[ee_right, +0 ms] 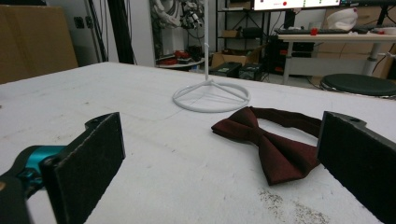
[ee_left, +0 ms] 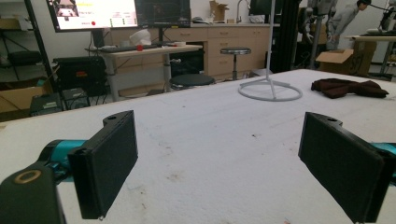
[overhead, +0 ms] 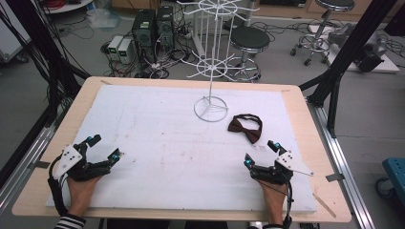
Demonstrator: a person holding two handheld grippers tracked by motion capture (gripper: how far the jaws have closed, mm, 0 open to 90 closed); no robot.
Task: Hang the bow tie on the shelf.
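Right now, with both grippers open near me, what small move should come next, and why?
Probably ease the right gripper forward toward the bow tie. It lies flat on the white mat just ahead of that gripper, beside the wire rack, while the left gripper sits far across the mat.

Lighting: even, bright indoor light from overhead; your white mat (overhead: 157,143) reads pale with no harsh glare. Shadows: faint and soft beneath your grippers. Focus: the near jaws in both gripper views look soft and grainy to you. Distortion: the high view bows at its edges. Resolution: low, slightly blurred throughout.
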